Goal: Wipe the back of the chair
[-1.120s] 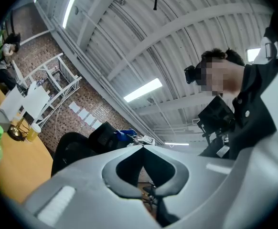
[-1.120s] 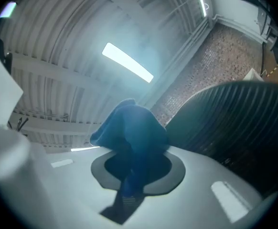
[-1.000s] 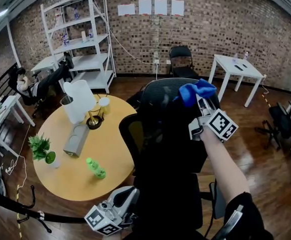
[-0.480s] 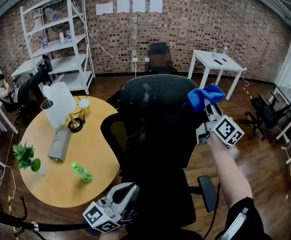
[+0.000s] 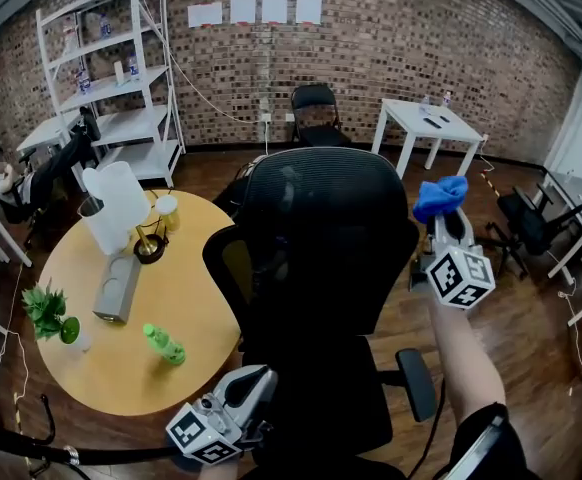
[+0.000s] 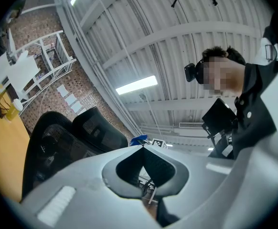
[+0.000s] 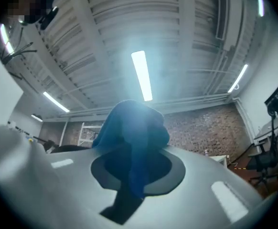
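In the head view, the black mesh chair (image 5: 316, 228) stands in the middle with its back facing us, beside a round wooden table (image 5: 186, 298). Our right gripper (image 5: 445, 218) is raised just to the right of the chair back's upper edge. A bunched blue cloth (image 5: 439, 195) sticks up from its tip, beside the mesh rather than on it. Our left gripper (image 5: 251, 388) sits low near the seat, pointing up toward the chair.

In the left gripper view, the left gripper (image 6: 143, 148) has its jaws closed tip to tip with nothing caught between them. The chair back (image 6: 58, 144) rises at the left, and the blue cloth (image 6: 139, 139) peeks just over the jaw tips.

In the right gripper view, the right gripper (image 7: 132, 163) is clamped on the blue cloth (image 7: 132, 132), which bulges above the jaws and hangs down between them.
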`<action>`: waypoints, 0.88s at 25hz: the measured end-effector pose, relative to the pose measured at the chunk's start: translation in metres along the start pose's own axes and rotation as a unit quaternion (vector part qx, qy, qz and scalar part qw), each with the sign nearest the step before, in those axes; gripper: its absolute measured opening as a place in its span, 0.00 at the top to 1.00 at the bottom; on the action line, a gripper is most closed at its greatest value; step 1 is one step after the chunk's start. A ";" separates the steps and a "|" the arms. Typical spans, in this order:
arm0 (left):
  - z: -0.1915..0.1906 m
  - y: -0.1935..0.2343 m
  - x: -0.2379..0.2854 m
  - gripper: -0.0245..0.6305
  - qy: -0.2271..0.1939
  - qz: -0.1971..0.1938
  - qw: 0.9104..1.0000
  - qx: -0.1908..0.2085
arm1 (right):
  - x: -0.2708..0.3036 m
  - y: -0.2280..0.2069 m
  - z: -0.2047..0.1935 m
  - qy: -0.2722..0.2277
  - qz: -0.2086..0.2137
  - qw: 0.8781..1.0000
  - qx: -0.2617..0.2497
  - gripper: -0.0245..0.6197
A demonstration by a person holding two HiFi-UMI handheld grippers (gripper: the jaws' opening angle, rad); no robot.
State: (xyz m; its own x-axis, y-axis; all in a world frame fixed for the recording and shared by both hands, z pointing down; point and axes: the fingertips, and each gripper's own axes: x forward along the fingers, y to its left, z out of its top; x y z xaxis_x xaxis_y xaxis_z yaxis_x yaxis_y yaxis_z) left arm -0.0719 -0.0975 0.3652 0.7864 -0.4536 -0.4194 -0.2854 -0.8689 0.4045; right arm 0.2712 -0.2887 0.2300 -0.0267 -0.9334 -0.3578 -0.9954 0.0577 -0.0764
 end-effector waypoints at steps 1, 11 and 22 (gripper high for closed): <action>0.002 0.000 -0.002 0.97 -0.001 0.003 1.000 0.001 | 0.007 0.019 -0.014 0.019 0.023 0.999 -0.011 0.88; 0.018 -0.005 -0.031 0.97 -0.014 0.045 0.999 0.023 | 0.046 0.164 -0.115 0.111 0.175 0.977 0.040 0.88; 0.031 -0.011 -0.055 0.97 -0.022 0.084 0.995 0.055 | 0.029 0.299 -0.142 0.115 0.302 0.940 0.107 0.88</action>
State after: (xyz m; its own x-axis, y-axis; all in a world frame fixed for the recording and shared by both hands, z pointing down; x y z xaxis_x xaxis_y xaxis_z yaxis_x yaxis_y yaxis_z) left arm -0.1291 -0.0691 0.3582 0.6983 -0.6002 -0.3900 -0.4702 -0.7955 0.3823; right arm -0.0400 -0.3484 0.3292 -0.6242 -0.7586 -0.1869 -0.7520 0.6483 -0.1195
